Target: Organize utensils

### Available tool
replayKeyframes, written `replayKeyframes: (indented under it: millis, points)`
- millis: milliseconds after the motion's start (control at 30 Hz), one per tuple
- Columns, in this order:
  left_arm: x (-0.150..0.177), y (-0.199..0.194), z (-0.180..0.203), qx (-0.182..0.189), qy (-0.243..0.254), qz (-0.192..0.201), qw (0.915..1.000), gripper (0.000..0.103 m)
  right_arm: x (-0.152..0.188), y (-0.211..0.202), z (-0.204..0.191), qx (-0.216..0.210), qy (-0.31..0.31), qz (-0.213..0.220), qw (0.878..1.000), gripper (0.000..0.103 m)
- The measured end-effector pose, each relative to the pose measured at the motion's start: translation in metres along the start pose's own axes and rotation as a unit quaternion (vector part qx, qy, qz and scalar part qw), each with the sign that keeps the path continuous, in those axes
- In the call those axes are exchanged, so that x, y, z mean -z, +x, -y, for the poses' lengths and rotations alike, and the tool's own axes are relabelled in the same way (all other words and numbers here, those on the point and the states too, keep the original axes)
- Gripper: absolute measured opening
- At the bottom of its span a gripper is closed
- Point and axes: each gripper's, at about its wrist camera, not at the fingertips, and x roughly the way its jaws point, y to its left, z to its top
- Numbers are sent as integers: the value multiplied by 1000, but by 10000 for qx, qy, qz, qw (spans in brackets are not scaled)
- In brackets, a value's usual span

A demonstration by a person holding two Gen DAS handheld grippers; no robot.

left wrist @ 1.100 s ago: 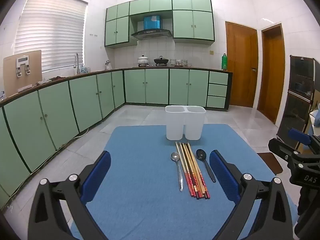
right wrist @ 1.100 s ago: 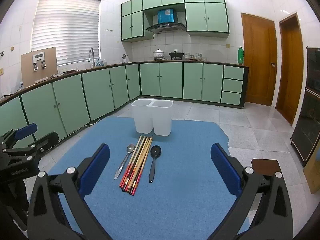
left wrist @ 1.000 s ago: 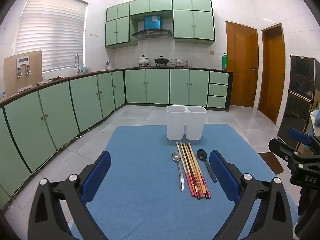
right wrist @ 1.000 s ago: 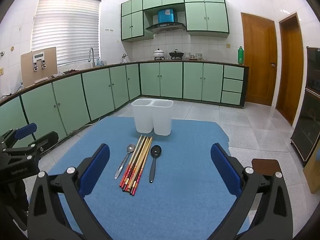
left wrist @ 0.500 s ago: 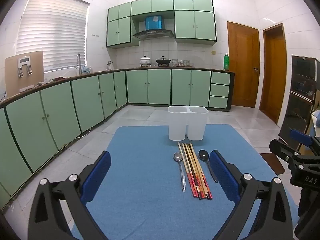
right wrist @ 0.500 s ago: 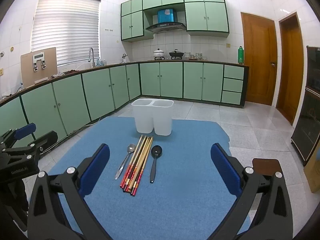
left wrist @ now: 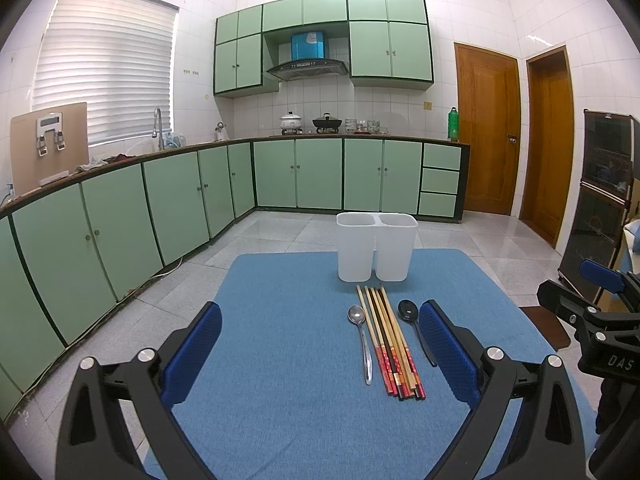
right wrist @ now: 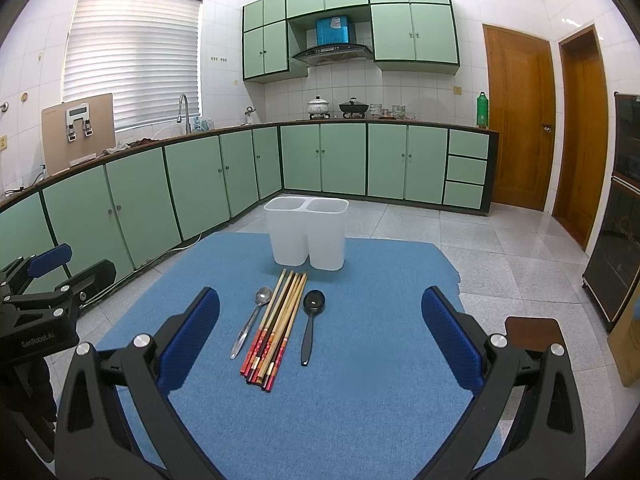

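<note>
On the blue mat (left wrist: 280,340) (right wrist: 380,360) lie a metal spoon (left wrist: 362,338) (right wrist: 251,322), a bundle of several chopsticks (left wrist: 390,342) (right wrist: 278,326) and a black spoon (left wrist: 416,330) (right wrist: 310,322), side by side. Behind them stands a white two-compartment holder (left wrist: 376,252) (right wrist: 307,238), empty as far as I see. My left gripper (left wrist: 320,354) is open and empty, above the mat's near side, left of the utensils. My right gripper (right wrist: 320,344) is open and empty, with the utensils ahead between its fingers.
The table stands in a kitchen with green cabinets (left wrist: 160,208) along the left and back. Wooden doors (left wrist: 488,132) are at the right. A dark cabinet (right wrist: 624,216) stands at the far right. A brown stool (right wrist: 532,332) is by the table's right edge.
Both grippers have drifted very slightly; the utensils and holder have shifted a little in the views. Nothing was grasped or moved.
</note>
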Motion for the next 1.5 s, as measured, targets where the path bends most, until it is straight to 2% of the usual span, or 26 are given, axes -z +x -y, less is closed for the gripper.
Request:
replayKeyframes:
  millis: [1500]
  points:
    - [-2,-2,0,-9,5,8,10000,97,0,3,-1,0,8,5,10000,98]
